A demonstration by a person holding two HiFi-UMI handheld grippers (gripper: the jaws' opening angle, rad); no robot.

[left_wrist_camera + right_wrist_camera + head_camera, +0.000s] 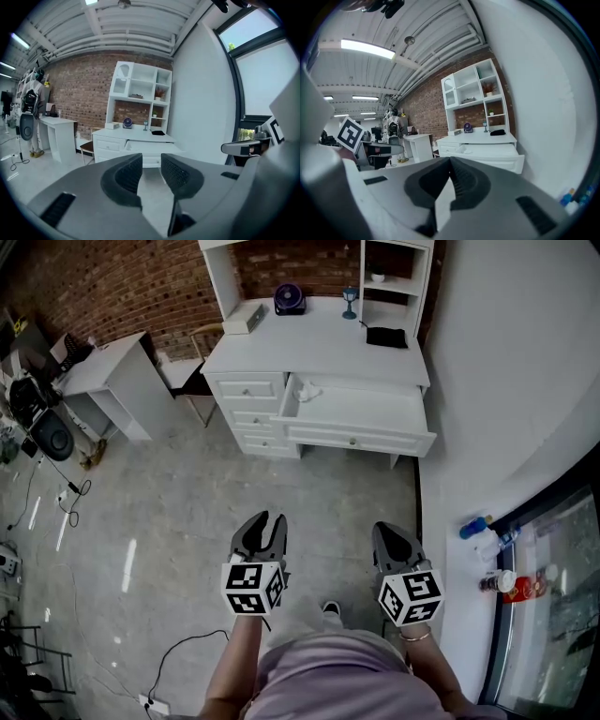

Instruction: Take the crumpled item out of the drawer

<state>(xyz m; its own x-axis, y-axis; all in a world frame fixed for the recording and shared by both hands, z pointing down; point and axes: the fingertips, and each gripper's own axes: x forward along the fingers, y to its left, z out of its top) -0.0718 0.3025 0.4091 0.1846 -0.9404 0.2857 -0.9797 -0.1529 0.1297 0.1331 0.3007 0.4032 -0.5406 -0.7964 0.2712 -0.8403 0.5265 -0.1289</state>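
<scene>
In the head view we record a white desk (309,343) at the far side, its wide drawer (361,413) pulled open. The crumpled item (307,390), white, lies at the drawer's left end. The left gripper (265,524) and right gripper (390,532) hang near us over the floor (187,493), well apart from the desk. In the left gripper view the jaws stand spread, nothing between them. In the right gripper view the jaws are pressed together at the tips, holding nothing.
</scene>
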